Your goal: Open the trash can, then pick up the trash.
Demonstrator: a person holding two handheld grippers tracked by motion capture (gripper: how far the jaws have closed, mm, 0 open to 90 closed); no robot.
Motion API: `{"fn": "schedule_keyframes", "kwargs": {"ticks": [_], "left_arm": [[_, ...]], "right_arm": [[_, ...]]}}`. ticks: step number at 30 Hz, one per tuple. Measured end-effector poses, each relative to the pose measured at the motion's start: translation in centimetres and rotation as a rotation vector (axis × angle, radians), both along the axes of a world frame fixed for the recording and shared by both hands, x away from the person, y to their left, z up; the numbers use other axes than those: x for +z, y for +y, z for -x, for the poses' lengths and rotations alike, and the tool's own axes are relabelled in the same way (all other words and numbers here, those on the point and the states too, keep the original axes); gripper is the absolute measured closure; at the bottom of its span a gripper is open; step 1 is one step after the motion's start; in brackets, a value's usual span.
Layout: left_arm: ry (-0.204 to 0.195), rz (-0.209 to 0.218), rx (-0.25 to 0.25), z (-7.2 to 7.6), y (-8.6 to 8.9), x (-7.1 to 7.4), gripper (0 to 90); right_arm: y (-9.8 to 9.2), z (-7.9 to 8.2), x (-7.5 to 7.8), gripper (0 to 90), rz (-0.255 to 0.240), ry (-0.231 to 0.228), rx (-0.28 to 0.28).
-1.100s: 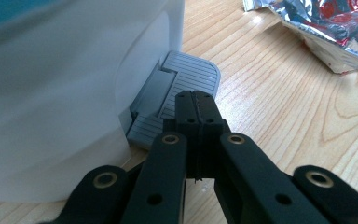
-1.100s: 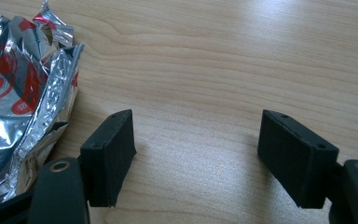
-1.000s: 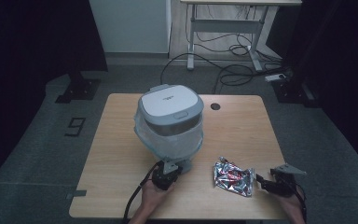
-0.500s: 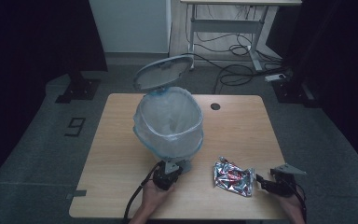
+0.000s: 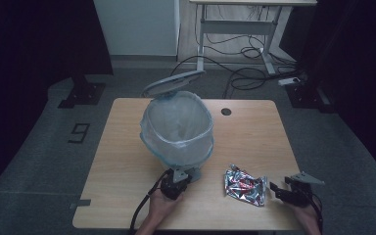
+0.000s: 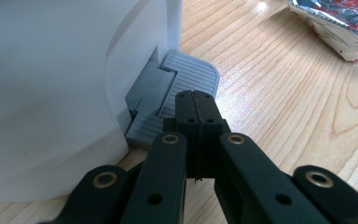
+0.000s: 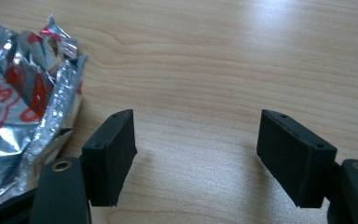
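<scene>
Landmark: white pedal bin with a pale blue liner bag [image 5: 177,129], standing upright near the middle of the light wooden surface [image 5: 254,142]. Its grey-rimmed lid [image 5: 172,83] is tipped up at the far side, bag mouth open.

Left gripper [image 6: 196,99]: jaws pressed together with nothing between them, tips resting down on the ribbed grey foot pedal [image 6: 191,77] at the bin's base, on the side nearest the person. In the high view the left gripper [image 5: 176,180] sits just in front of the bin, a hand behind it.

Crumpled silver-and-red foil snack wrapper [image 5: 245,185]: lies flat on the surface, to the right of the bin and nearer the person, clear of the bin wall.

Right gripper [image 7: 196,154]: jaws spread wide, empty, low over bare wood. The wrapper [image 7: 23,112] lies just beside its left jaw; contact cannot be told. In the high view the right gripper [image 5: 279,190] is just right of the wrapper, well apart from the bin.
</scene>
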State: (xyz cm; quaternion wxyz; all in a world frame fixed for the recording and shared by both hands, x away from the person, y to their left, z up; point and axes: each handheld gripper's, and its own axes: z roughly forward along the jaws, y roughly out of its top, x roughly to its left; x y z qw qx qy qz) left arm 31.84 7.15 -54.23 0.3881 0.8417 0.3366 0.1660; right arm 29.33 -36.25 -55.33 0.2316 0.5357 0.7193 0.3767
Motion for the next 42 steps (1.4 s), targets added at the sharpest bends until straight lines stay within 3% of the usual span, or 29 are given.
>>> {"fn": "schedule_keyframes", "kwargs": {"ticks": [8,14,22,33,39,42], "left_arm": [[-0.001,0.0,0.001,0.0,0.0,0.0,90.0],[-0.001,-0.001,0.0,0.0,0.0,0.0,90.0],[-0.003,-0.004,0.0,0.0,0.0,0.0,90.0],[-0.006,-0.003,-0.002,0.0,0.0,0.0,90.0],[-0.008,-0.006,-0.003,0.1,0.0,0.0,90.0],[-0.009,-0.006,-0.003,0.1,0.0,0.0,90.0]], "right_arm": [[0.8,0.6,1.6,27.9,-0.024,-0.059,0.01],[1.8,1.0,2.1,28.9,-0.038,-0.07,0.045],[2.8,1.2,2.2,30.3,-0.046,-0.066,0.079],[4.3,0.6,1.6,34.2,-0.02,-0.042,0.109],[4.8,0.0,1.0,41.8,-0.029,-0.021,0.117],[4.9,-0.2,0.9,51.8,-0.036,-0.017,0.121]]}}
